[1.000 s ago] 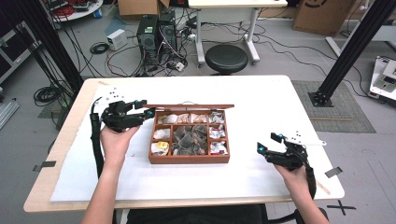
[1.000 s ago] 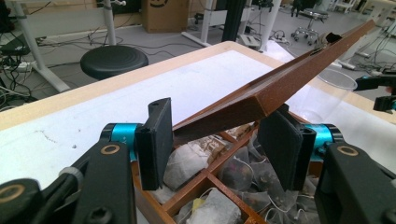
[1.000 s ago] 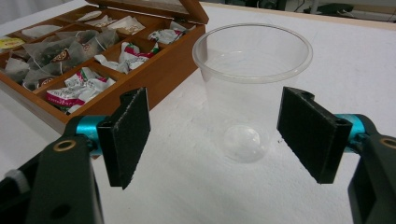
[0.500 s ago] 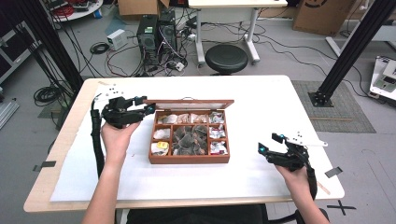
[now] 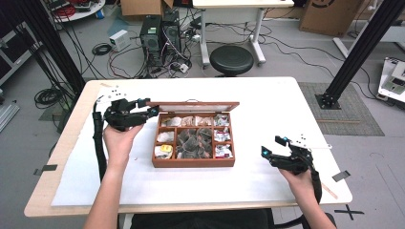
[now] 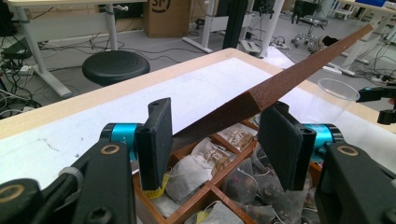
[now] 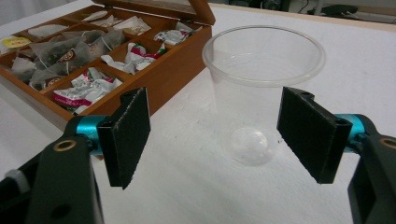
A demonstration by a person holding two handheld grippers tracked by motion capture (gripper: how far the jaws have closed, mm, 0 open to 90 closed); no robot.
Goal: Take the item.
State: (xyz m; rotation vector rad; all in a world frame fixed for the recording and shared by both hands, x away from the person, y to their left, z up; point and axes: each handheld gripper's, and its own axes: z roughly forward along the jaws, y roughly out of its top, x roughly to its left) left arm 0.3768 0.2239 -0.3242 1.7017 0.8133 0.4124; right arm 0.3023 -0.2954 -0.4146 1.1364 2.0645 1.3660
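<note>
A reddish-brown wooden box (image 5: 193, 162) with a matching lid (image 6: 289, 84) is seen on a white sheet (image 5: 267, 124) over a pale wood bench (image 5: 71, 143). Grey-brown sachets (image 5: 193, 142) and white packets printed in red and green (image 7: 81, 91) are held in its compartments; one label, perhaps yellow, is blurred. The cup (image 7: 261, 88) is clear. The left tongs (image 6: 212, 140) and right tongs (image 7: 219, 140) are black with teal collars.

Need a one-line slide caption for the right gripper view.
Open right gripper frames an empty clear plastic cup standing beside the open wooden tea box on the white table cover.
</note>
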